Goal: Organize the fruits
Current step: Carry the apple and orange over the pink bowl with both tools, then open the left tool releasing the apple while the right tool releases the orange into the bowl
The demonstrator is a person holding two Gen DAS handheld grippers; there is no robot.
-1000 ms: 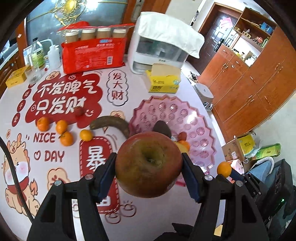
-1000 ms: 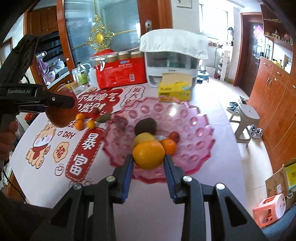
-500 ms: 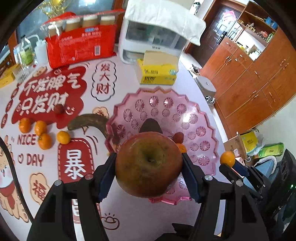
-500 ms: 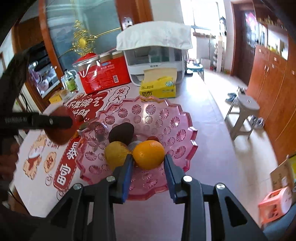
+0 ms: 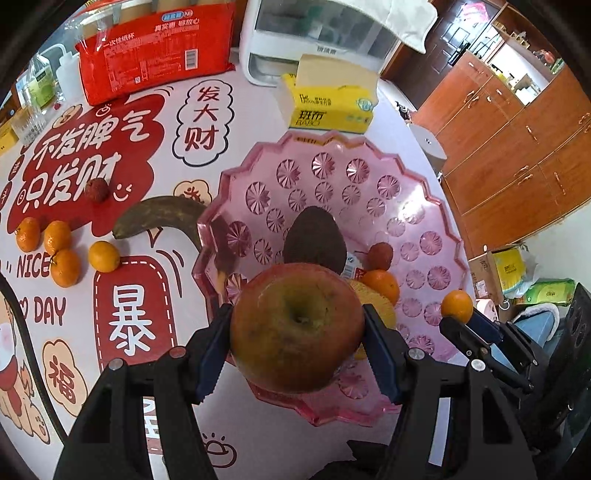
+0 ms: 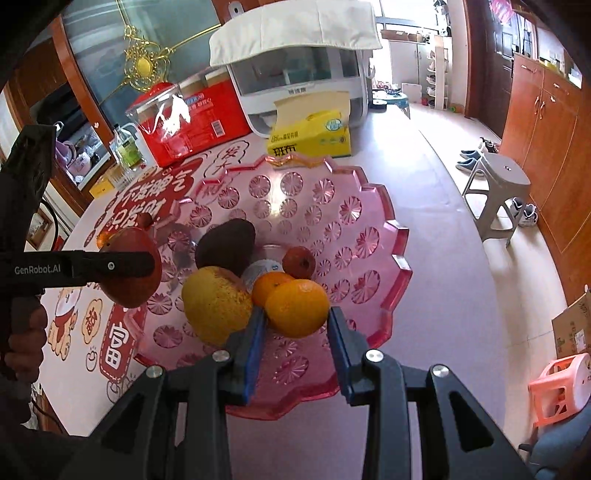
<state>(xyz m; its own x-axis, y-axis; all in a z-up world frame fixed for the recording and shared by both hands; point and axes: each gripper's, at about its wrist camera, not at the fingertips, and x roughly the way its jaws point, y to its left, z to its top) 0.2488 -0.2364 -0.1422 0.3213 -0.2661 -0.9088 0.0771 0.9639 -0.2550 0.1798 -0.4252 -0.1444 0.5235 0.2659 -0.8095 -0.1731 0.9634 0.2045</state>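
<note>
While both my hands dropped lower than a second ago, pink tray (image 5: 424, 206) grew large below. Left gripper (image 5: 297, 326) pinching apple (image 5: 297, 326) over tray's near rim; right gripper (image 6: 297, 314) clamping orange (image 6: 297, 308) above piled fruit. Tray's far half bare; loose tangerines (image 5: 55, 251) on table (image 5: 258, 99), well left.

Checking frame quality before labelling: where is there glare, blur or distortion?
Left wrist: sharp, with fisheye bending the cabinets and dark corners. Right wrist: the window is blown out, glare hides the red pack, and the pink tray stays sharp.
</note>
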